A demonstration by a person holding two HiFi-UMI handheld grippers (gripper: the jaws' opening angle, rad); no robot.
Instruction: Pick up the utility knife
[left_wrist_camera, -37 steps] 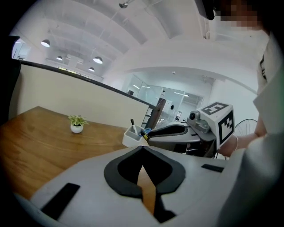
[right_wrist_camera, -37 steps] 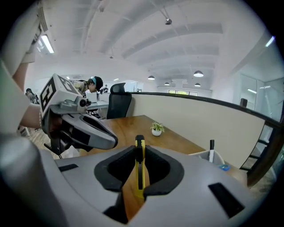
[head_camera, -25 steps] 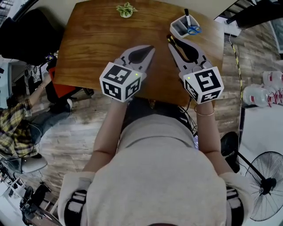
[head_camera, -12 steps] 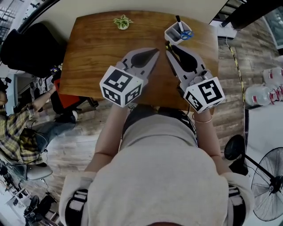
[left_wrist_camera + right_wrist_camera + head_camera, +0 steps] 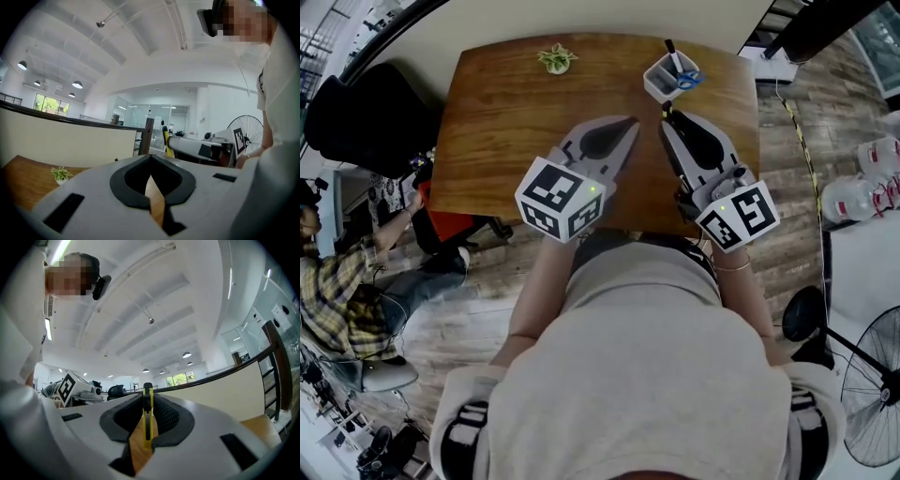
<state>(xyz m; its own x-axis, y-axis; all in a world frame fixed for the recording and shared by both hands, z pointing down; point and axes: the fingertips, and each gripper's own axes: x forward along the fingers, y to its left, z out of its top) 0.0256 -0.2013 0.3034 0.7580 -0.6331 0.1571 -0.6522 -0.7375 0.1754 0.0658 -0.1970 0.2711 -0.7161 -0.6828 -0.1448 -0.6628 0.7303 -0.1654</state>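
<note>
**First onlooker:** How far along was the job when this was taken?

**Second onlooker:** As good as done, by my reckoning. The utility knife looked to be up off the table, clamped in the right gripper. The person held that gripper above the wood toward the far side, just short of the white pen holder. All that seemed left was to keep hold of it.

**First onlooker:** And the grip itself?

**Second onlooker:** The right jaws were closed onto the knife, parted only by its slim yellow-and-black body. It stood on edge between the ribbed pads, one end reaching the tips of the jaws. It looked squarely seated to me, though that was only my judgement.

**First onlooker:** What about the other hand?

**Second onlooker:** The left gripper hovered just beside the right one, over the middle of the table. Its jaws were drawn together at the tips and held nothing. Only bare wood showed through the opening behind them.

**First onlooker:** Was anything else on the table?

**Second onlooker:** A small potted plant sat at the far edge, well apart from both grippers. Blue-handled scissors and a pen stood in the holder.
</note>
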